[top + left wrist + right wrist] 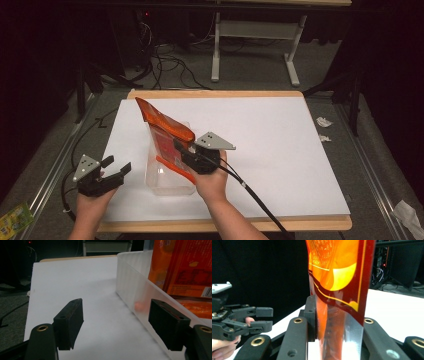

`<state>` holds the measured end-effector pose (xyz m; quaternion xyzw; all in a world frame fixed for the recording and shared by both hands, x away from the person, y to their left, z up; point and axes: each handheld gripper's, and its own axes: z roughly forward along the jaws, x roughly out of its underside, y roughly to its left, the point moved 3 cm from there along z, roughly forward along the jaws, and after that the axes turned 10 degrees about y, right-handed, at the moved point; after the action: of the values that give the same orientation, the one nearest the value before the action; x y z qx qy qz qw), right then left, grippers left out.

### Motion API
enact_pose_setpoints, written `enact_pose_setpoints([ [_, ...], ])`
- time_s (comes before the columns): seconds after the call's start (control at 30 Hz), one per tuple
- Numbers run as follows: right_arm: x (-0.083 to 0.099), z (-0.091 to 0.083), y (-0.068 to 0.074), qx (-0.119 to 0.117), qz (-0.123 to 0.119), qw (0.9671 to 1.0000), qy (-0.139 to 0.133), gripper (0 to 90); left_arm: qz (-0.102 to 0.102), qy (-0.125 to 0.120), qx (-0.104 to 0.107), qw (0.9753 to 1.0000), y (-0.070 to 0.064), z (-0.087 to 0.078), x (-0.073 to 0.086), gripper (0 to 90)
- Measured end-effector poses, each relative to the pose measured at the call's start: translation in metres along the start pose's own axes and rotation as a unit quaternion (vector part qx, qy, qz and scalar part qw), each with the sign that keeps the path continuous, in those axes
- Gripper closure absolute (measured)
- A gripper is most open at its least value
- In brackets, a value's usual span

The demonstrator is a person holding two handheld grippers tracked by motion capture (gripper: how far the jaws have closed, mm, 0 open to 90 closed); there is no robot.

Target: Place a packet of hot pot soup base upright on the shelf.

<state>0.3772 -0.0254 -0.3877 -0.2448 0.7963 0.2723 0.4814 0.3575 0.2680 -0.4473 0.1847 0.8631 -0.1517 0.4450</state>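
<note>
**Right gripper clamps an orange packet over a clear tub; left gripper waits open beside it**

The right gripper (pixel 184 150) is closed tight on a glossy orange and red foil snack packet (pixel 165 127). In the right gripper view its two black jaws press flat against either face of the packet (pixel 337 277), near the silver lower seam. The packet stands tilted, its upper end leaning toward the far left of the bench, while its lower part sits inside a clear, frosted plastic rectangular tub (pixel 155 182). The tub rests on the large white sheet (pixel 280 150) that covers the wooden bench (pixel 220 93), near the person's edge and left of centre.

The left gripper (pixel 116 169) is spread wide and holds nothing. It hovers just left of the tub, low over the white sheet. In the left gripper view the translucent wall of the tub (pixel 132 285) runs right beside the right-hand jaw, with the packet (pixel 182 267) showing above its rim; whether that jaw touches the wall cannot be told.

A small green and yellow wrapper (pixel 14 218) lies on the floor off the bench's near left corner, and crumpled white paper scraps (pixel 324 122) lie off its right side.
</note>
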Motion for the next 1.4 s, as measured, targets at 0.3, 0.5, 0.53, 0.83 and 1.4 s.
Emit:
enact_pose_setpoints([
  [0.3, 0.013, -0.001, -0.001, -0.007, 0.009, 0.9999, -0.004, 72.2, 0.000, 0.001, 0.002, 1.0000, -0.001, 0.000, 0.000, 28.6],
  [0.5, 0.029, 0.001, 0.004, -0.006, -0.009, 0.9998, 0.015, 72.1, 0.003, 0.008, 0.007, 0.9999, 0.000, 0.000, 0.002, 28.6],
  [0.53, 0.035, -0.001, 0.002, -0.010, -0.004, 0.9999, 0.011, 72.0, 0.001, 0.006, 0.007, 1.0000, 0.000, 0.000, 0.002, 28.6],
  [0.83, 0.048, -0.011, -0.007, -0.017, 0.009, 0.9995, 0.027, 70.7, 0.005, 0.007, 0.012, 0.9999, -0.002, 0.002, 0.002, 28.4],
  [1.4, 0.036, -0.039, -0.024, -0.022, -0.009, 0.9987, 0.046, 26.9, 0.011, 0.013, 0.015, 0.9997, -0.004, 0.003, 0.004, 28.2],
])
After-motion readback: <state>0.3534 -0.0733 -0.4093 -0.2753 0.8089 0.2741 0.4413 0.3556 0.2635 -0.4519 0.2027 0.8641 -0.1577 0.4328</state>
